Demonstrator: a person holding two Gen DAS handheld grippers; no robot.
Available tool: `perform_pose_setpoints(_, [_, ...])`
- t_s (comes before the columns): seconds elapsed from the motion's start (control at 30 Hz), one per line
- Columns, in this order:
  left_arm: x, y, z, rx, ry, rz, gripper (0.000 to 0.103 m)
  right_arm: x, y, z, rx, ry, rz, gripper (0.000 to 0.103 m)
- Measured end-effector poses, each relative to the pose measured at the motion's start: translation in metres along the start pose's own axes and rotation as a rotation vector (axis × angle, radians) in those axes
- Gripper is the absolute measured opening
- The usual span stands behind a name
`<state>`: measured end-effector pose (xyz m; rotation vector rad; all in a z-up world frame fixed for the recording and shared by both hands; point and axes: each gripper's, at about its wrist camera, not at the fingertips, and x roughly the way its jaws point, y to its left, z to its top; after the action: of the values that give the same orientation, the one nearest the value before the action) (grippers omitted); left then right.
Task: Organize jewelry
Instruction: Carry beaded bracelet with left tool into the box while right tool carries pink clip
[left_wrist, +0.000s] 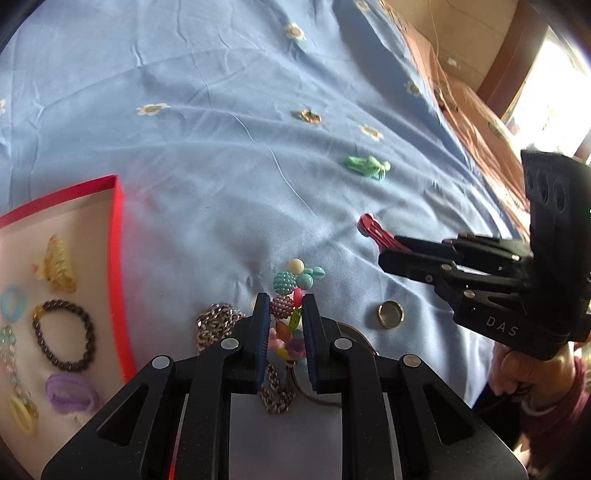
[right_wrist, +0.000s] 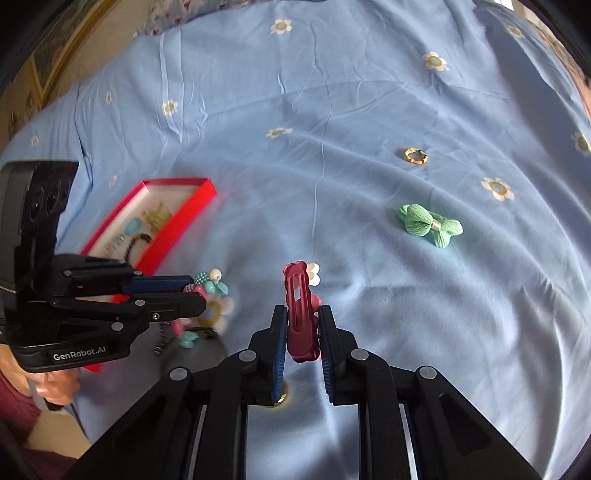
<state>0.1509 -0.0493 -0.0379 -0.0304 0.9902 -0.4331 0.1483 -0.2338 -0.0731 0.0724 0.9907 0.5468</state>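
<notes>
The left gripper (left_wrist: 284, 321) pinches the beaded bracelet (left_wrist: 290, 295) on the blue sheet (left_wrist: 221, 166) beside the red box (left_wrist: 116, 258), while the right gripper (right_wrist: 303, 332) clamps the red hair clip (right_wrist: 299, 314).

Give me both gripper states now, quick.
Left gripper: closed on the colourful bead bracelet.
Right gripper: closed on the dark red hair clip.
</notes>
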Motion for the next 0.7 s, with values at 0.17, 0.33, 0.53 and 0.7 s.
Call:
perform_pose_setpoints(0.17, [-0.029, 0.011, -0.008, -0.06, -0.058, -0.014, 0.015, -0.014, 0.014, -0.002, 0.045, -0.037, 0.05, 0.016])
perform_pose_setpoints(0.33, [-0.057, 0.026, -0.019, -0.111, -0.105, -0.01, 0.015, -0.023, 0.035, -0.003, 0.045, -0.062, 0.084, 0.016])
perform_pose_setpoints(0.53, [-0.085, 0.042, -0.033, -0.161, -0.157, 0.005, 0.015, -0.027, 0.057, 0.0, 0.039, -0.076, 0.131, 0.017])
perform_pose_setpoints(0.7, [-0.1, 0.058, -0.048, -0.205, -0.176, 0.028, 0.015, -0.024, 0.078, 0.0, 0.012, -0.074, 0.146, 0.017])
